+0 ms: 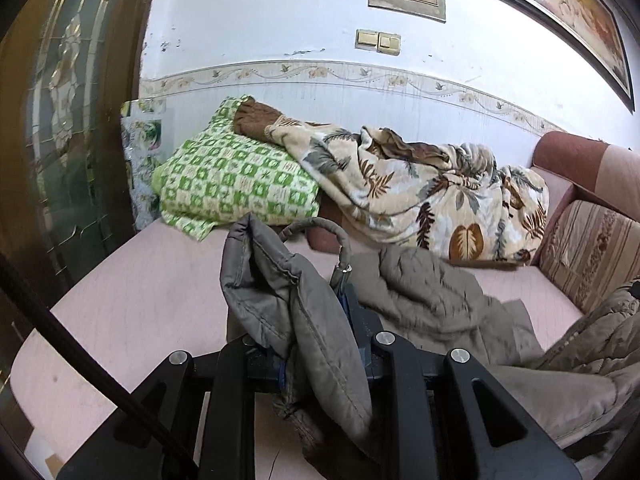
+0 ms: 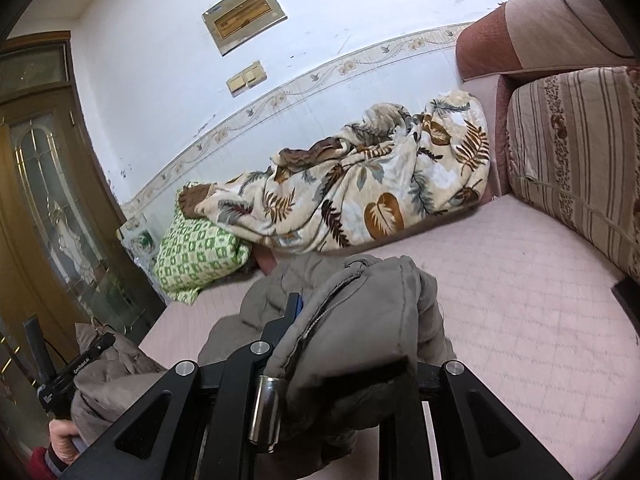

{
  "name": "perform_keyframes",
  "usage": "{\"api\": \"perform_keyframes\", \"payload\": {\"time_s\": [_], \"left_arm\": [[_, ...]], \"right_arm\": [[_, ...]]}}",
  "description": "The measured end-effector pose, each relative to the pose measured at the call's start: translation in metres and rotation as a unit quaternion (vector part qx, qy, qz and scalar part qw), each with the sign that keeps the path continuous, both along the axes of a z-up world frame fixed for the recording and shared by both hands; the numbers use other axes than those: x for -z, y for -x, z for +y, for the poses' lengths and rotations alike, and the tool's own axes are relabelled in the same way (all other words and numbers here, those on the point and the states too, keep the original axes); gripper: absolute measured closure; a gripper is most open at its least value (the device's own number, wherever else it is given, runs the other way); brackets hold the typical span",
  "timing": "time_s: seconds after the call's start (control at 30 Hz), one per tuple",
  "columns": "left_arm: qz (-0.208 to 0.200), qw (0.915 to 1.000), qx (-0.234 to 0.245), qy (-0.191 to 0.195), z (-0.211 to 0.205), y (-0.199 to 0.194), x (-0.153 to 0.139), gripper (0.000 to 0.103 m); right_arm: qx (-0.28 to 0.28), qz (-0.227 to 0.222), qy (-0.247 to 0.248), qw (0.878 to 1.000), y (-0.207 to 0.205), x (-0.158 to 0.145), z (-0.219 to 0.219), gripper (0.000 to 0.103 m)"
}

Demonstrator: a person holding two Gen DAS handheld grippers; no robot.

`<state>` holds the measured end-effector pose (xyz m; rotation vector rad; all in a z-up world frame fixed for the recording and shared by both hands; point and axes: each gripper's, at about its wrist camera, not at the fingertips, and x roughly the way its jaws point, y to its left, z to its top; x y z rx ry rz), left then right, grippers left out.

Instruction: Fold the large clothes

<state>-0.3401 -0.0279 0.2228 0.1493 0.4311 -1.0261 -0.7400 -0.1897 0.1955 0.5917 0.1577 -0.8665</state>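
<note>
White wall with a patterned border strip runs behind a pink sofa seat, and a pair of light switches sits above that strip. Against the wall lie a green checked pillow and a crumpled leaf-print blanket, the blanket overlapping the pillow's far corner. A striped back cushion closes off the seat's right end, and a wooden door with leaded glass stands just past the seat's left edge. Between the bedding and the near edge the pink seat is bare on both sides of the grey padded jacket, more so toward the striped cushion. The jacket's middle lies spread on the seat, while its two ends are lifted. The left tool is clamped on a quilted fold of it, which drapes back over the tool's frame, with a cord loop arching above. The right tool is likewise pinched tight on another thick fold, whose metal-tipped drawstring hangs down over the frame. In the right wrist view a hand grips the other tool's handle at the lower left.
</note>
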Motion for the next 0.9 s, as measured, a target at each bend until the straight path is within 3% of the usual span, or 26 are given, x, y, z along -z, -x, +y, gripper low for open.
{"api": "perform_keyframes", "payload": {"time_s": [0.3, 0.5, 0.63, 0.77, 0.83, 0.9], "left_arm": [[0.034, 0.9990, 0.002, -0.030, -0.115, -0.048, -0.002, 0.078], [0.103, 0.9925, -0.006, -0.067, -0.193, -0.102, 0.024, 0.066], [0.137, 0.9867, -0.022, -0.086, -0.222, -0.136, 0.045, 0.056], [0.140, 0.9847, -0.034, -0.098, -0.232, -0.157, 0.057, 0.049], [0.123, 0.9860, -0.057, -0.097, -0.231, -0.169, 0.056, 0.036], [0.134, 0.9854, -0.056, -0.090, -0.227, -0.185, 0.056, 0.032]], "right_arm": [[-0.001, 0.000, -0.027, 1.000, -0.047, 0.001, -0.095, 0.085], [0.008, -0.003, -0.088, 0.996, -0.084, 0.032, -0.178, 0.085], [0.030, 0.011, -0.127, 0.991, -0.100, 0.063, -0.222, 0.083], [0.043, 0.006, -0.184, 0.982, -0.104, 0.099, -0.262, 0.079], [0.037, -0.005, -0.220, 0.975, -0.106, 0.114, -0.279, 0.074], [0.040, -0.048, -0.252, 0.966, -0.099, 0.126, -0.293, 0.070]]}}
